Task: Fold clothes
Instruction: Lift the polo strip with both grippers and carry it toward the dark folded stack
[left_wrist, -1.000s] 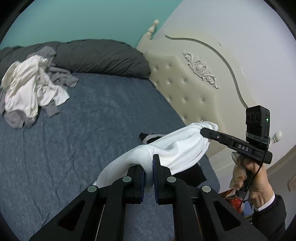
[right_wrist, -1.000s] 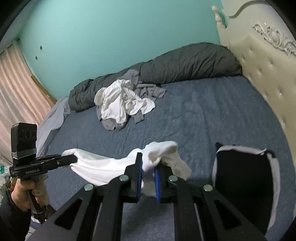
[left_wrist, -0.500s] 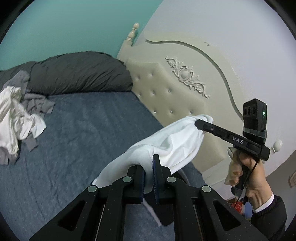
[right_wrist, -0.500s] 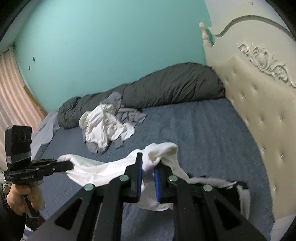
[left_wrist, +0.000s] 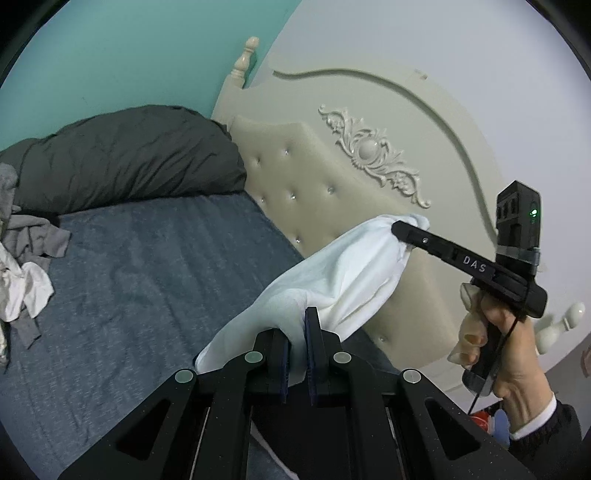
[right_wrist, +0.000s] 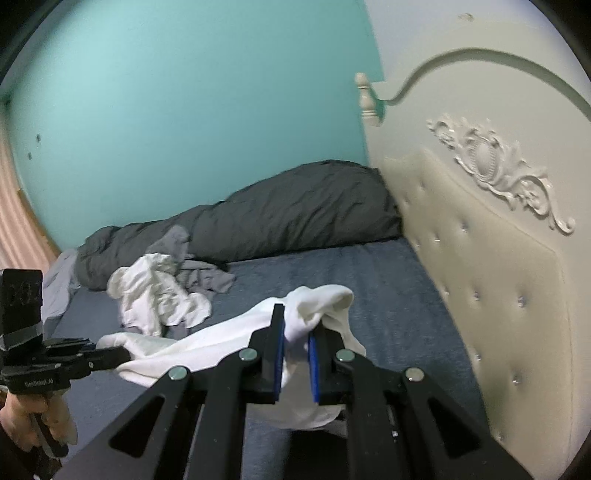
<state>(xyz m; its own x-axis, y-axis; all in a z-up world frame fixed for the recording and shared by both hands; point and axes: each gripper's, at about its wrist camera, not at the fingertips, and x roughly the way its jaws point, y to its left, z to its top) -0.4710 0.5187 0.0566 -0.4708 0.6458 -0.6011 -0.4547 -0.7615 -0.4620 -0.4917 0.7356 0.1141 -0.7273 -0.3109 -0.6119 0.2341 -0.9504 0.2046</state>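
A: Going left to right in the right wrist view — the pile of unfolded clothes (right_wrist: 159, 295) sits far left on the bed (right_wrist: 388, 280), by the dark duvet (right_wrist: 277, 218). Then the left gripper (right_wrist: 122, 354), pinched narrow on one end of the white garment (right_wrist: 207, 347).

B: And the right gripper (right_wrist: 297, 332)?

A: Jaws nearly together, clamped on a bunched end of the same garment. So it hangs between the two, clear of the bed, close to the headboard (right_wrist: 498, 277).

B: What could spoil it?

A: The right grip seems to hold only a wad, not a clean edge — a tug might slip it free. The slack middle sags, too; lowered like that, I'd guess it lands creased. And the headboard is near enough to snag the cloth.
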